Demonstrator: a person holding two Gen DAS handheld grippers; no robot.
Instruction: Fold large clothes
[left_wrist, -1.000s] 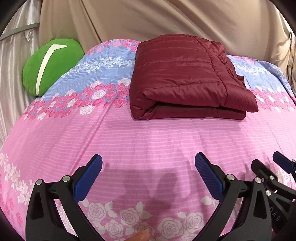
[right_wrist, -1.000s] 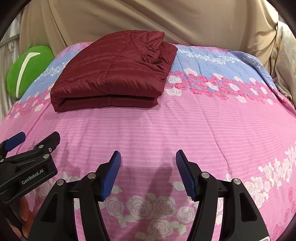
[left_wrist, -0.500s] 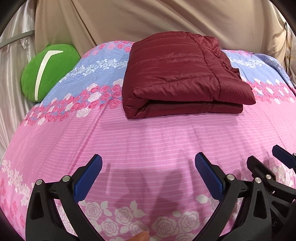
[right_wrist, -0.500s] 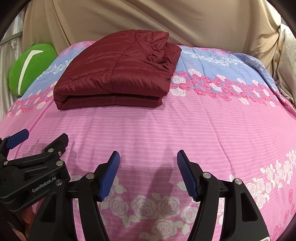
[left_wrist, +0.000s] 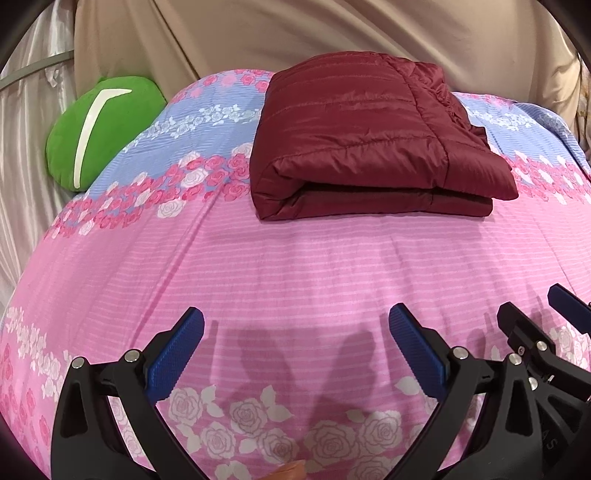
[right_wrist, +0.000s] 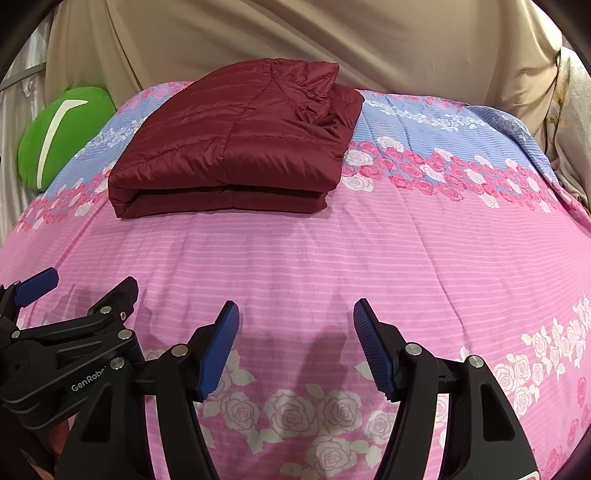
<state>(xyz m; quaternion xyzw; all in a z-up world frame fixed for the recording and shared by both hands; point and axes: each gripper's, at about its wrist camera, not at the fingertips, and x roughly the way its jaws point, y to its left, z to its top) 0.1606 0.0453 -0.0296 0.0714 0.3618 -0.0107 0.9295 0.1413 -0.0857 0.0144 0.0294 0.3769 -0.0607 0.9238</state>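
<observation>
A dark red quilted jacket (left_wrist: 365, 140) lies folded into a flat rectangle on the pink floral bedspread (left_wrist: 295, 277); it also shows in the right wrist view (right_wrist: 236, 147), with its folded edge facing me. My left gripper (left_wrist: 295, 332) is open and empty, low over the near part of the bed, well short of the jacket. My right gripper (right_wrist: 295, 325) is open and empty too, beside it. Each gripper shows at the edge of the other's view: the right one (left_wrist: 535, 325) and the left one (right_wrist: 88, 291).
A green cushion (left_wrist: 99, 129) with a white stripe rests at the bed's far left, also in the right wrist view (right_wrist: 59, 136). Beige fabric (right_wrist: 295, 40) hangs behind the bed. Pale drapery (right_wrist: 569, 140) hangs at the far right.
Both grippers have drawn back and tilted a little, so the folded jacket sits higher and farther in both views. Both stay open; the jacket has not moved.
</observation>
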